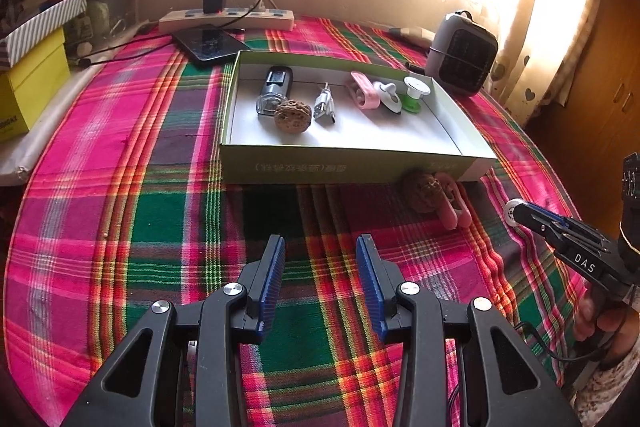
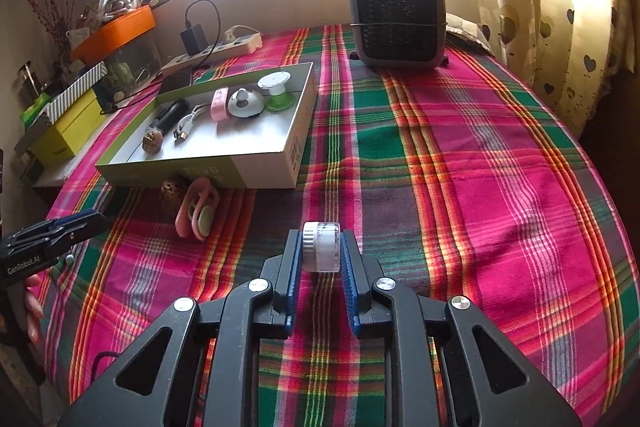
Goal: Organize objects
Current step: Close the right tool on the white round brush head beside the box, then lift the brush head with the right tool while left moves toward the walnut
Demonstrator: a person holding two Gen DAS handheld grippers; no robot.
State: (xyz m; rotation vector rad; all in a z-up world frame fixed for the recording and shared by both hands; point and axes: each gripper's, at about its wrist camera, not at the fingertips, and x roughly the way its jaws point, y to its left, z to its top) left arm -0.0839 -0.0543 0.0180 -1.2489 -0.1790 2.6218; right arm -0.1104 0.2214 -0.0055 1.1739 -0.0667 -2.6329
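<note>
The small white jar (image 2: pixel 321 247) sat clamped between the blue pads of the right gripper (image 2: pixel 320 259), lifted off the plaid cloth (image 2: pixel 500 155) and well short of the box (image 2: pixel 200 169). So the pick was done, the drop wasn't.

Inside the box already, in a rough row: a dark gadget (image 1: pixel 275 89), a walnut (image 1: pixel 292 115), a USB plug (image 1: pixel 324 105), a pink clip (image 1: pixel 362 90), a white dome thing (image 1: pixel 390 98) and a green-and-white spool (image 1: pixel 416 94). I'd judge that about two-thirds through.

Still out on the cloth, just beside the box's near wall: a second walnut (image 2: pixel 173 191) touching a pink clip w/ a pale disc (image 2: pixel 198 213). Those two plus the jar were left.

The left gripper (image 1: pixel 321 281) had its jaws wide apart, nothing between them, aimed at bare cloth in front of the box.

Room: the front half of the box floor was free, esp. the near right corner. The box wall was low but would need clearing from above. Open cloth lay to the right; the grey heater (image 2: pixel 398 23) stood well behind, the phone (image 1: pixel 210 45) and power strip (image 1: pixel 226 19) beyond the box's far left corner. The walnut and clip crowded the approach by the near wall.
</note>
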